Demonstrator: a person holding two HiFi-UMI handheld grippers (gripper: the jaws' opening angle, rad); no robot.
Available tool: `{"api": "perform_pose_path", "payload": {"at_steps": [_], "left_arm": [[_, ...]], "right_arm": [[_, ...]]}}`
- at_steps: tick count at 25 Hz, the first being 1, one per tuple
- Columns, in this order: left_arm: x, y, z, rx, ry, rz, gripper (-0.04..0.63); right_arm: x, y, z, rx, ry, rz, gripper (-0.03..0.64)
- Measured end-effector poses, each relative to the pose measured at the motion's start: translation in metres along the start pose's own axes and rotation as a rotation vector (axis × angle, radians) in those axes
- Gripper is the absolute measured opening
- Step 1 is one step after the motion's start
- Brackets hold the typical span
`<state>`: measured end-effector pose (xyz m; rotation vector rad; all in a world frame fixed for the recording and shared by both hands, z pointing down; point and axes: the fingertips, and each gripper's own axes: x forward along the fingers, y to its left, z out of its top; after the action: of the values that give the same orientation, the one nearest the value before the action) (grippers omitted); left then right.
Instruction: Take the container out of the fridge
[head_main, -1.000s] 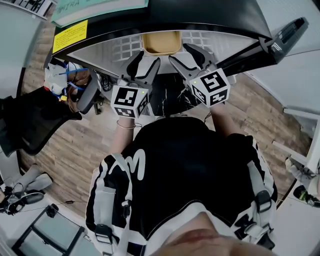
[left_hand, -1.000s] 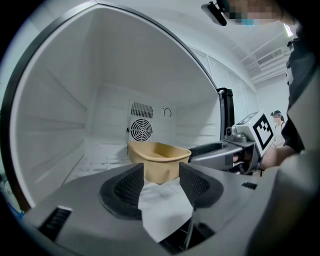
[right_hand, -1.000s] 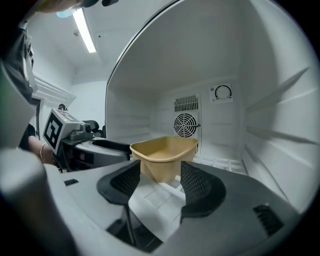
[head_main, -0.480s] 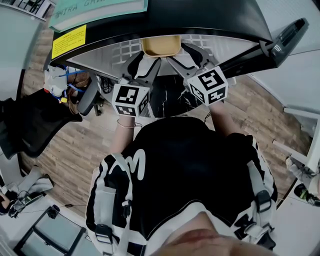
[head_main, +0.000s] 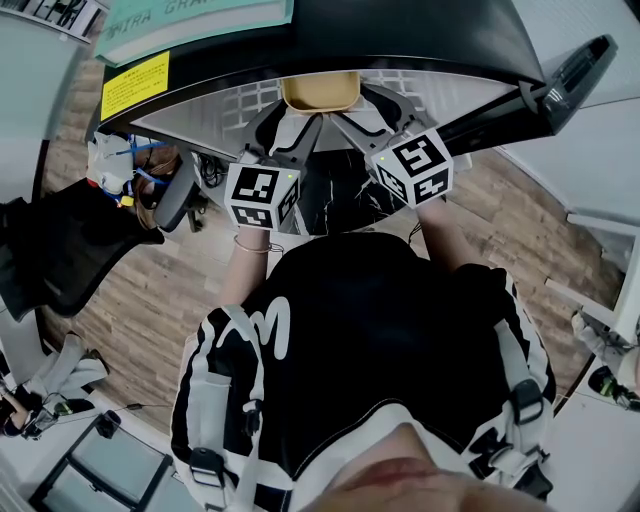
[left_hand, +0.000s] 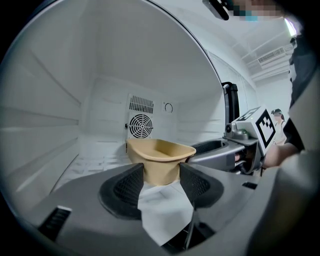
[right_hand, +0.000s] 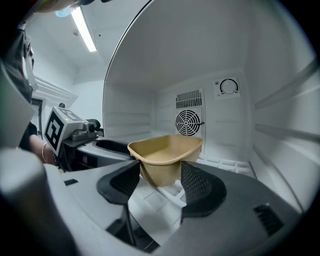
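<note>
— Where did we find the container (left_hand: 160, 157)?

— Inside the fridge (left_hand: 45, 115), upright on the white floor just in front of the fan grille (left_hand: 140, 125). What we could see of its inside looked empty.

— And the tongs?

— Both stood apart and held nothing. The left gripper (left_hand: 161, 176) was on the side of the container away from the fan grille, with the tan wall showing between its spread jaws. The right gripper (right_hand: 159, 176) was just beside it and posed the same way. We couldn't tell whether any pad touched the wall.

— What did we judge the grasp needed?

— We thought both should ease a little nearer the fan grille, so the pads had plenty of wall below the flared rim. Then we'd close the two evenly so the container didn't twist. After that we'd lift it just clear of the floor and draw it straight back from the fan grille, kept level.
</note>
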<state>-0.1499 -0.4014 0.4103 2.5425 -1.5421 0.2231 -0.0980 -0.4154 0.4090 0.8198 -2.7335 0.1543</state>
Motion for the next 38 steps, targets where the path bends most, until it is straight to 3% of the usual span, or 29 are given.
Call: {"api": "perform_pose_path", "payload": {"at_steps": [14,38], "left_arm": [[0.001,-0.001,0.000,-0.008,-0.002,0.019,0.215],[-0.025,-0.021,0.008,-0.002,-0.040,0.052,0.215]], "right_arm": [[0.001,0.001,0.000,0.008,-0.041,-0.038,0.245],[-0.024,0.021,0.008,-0.017,-0.107,-0.017,0.245]]}}
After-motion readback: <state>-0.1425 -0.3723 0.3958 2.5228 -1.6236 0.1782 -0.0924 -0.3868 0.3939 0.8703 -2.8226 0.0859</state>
